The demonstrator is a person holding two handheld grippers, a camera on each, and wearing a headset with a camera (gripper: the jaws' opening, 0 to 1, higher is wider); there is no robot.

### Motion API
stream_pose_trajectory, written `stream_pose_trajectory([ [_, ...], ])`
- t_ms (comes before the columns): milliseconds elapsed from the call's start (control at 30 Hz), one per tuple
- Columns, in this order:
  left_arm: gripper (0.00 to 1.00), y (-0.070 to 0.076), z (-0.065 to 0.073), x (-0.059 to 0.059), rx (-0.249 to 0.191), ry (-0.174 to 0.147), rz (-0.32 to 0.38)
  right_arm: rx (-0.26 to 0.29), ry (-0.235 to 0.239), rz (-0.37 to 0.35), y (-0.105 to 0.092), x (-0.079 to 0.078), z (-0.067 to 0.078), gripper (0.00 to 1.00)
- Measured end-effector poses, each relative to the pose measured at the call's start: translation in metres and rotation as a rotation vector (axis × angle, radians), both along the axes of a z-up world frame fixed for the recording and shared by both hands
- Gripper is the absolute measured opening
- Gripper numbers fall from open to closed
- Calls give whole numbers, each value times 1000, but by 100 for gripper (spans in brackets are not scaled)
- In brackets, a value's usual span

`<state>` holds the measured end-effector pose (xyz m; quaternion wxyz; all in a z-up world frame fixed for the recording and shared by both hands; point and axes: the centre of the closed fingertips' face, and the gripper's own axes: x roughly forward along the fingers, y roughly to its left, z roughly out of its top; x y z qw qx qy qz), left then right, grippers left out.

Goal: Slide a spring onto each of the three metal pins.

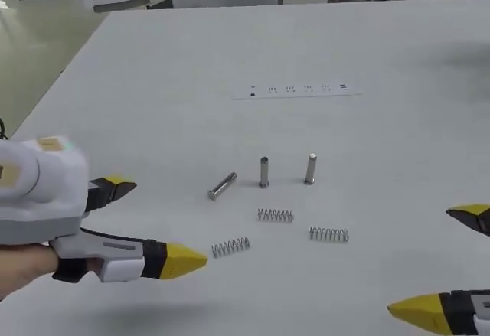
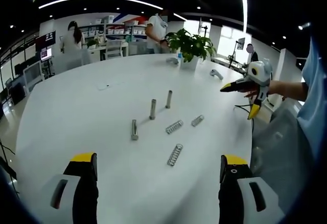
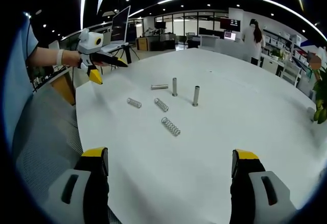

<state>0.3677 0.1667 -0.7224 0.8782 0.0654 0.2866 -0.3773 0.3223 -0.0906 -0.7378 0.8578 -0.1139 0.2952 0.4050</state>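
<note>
Left gripper (image 1: 168, 223): low over the white table (image 1: 383, 60) at the near left. Its jaws are spread wide and hold nothing, and it touches no part. It looks poised for a first pick.
Right gripper (image 1: 419, 260): at the near right edge, also spread and empty, so the two tools flank the parts.
Springs: all three lie loose on their sides, each apart from the others. The near spring (image 1: 230, 246) lies just beyond the left gripper's yellow tip, and the middle spring (image 1: 276, 215) and right spring (image 1: 329, 234) lie just in front of the pins.
Pins: the centre pin (image 1: 264, 172) and right pin (image 1: 310, 168) stand upright and bare, ready to take a spring from above. The left pin (image 1: 222, 186) lies tipped over and probably needs holding.
Socket strip (image 1: 295, 89): set flush in the table, well beyond the parts.
</note>
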Motion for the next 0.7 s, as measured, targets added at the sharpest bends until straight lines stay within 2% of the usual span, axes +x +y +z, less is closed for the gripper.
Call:
stream_pose_trajectory([
  [333, 94, -7, -7, 15, 28, 14, -43, -2, 15, 5, 0, 2, -5, 99],
  [700, 88, -13, -12, 30, 32, 40, -52, 1, 30, 11, 1, 3, -11, 99],
])
